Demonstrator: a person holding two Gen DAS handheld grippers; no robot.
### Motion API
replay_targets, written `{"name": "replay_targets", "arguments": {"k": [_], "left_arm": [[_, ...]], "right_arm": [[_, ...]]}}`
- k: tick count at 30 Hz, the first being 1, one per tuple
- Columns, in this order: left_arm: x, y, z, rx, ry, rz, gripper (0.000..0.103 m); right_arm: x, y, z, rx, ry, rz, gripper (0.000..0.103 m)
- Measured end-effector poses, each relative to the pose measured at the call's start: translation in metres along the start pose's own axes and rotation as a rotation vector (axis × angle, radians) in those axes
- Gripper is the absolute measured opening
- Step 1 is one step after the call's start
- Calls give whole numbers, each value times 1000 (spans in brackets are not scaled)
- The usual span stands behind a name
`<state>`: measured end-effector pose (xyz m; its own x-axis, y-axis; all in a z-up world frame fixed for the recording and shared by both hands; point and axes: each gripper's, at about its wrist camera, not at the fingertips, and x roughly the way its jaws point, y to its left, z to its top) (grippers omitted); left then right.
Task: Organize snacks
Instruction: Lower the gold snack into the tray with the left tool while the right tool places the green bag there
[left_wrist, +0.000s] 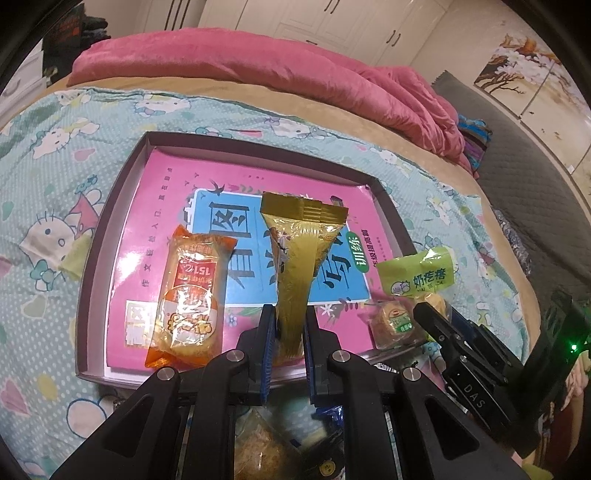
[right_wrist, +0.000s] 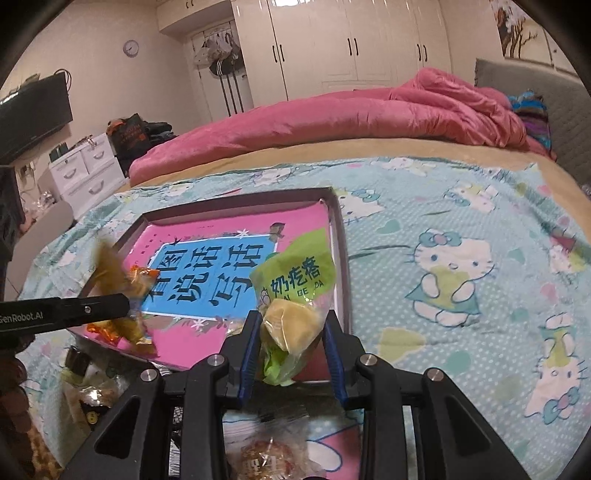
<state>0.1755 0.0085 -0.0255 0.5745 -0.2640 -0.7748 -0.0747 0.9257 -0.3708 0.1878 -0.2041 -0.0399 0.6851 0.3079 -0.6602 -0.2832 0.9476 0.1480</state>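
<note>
A shallow box (left_wrist: 92, 266) lined with a pink and blue book cover lies on the bed. My left gripper (left_wrist: 289, 325) is shut on a tall gold-yellow snack packet (left_wrist: 295, 266) held over the box's near edge. An orange cake packet (left_wrist: 188, 299) lies in the box at the left. My right gripper (right_wrist: 293, 334) is shut on a green milk-snack packet (right_wrist: 291, 295) over the box's near right corner (right_wrist: 341, 258); it also shows in the left wrist view (left_wrist: 419, 275). A small clear-wrapped pastry (left_wrist: 395, 323) lies in the box's right corner.
A Hello Kitty sheet (right_wrist: 454, 266) covers the bed. A pink quilt (right_wrist: 369, 118) lies along the far side. More wrapped snacks (right_wrist: 266, 458) lie on the sheet under the grippers. A grey headboard (right_wrist: 569, 110) stands at the right, white drawers (right_wrist: 85, 173) at the left.
</note>
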Motion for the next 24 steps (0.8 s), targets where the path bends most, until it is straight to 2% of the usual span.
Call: {"name": "replay_targets", "arguments": {"k": [15,24], "left_arm": [[-1,1,0,-14,10,-9,14],[-1,2,0,-18,14,-18,14]], "right_arm": [[0,2,-5,26,27,63,35],[-10,-2,-4,26,-8,73,35]]}}
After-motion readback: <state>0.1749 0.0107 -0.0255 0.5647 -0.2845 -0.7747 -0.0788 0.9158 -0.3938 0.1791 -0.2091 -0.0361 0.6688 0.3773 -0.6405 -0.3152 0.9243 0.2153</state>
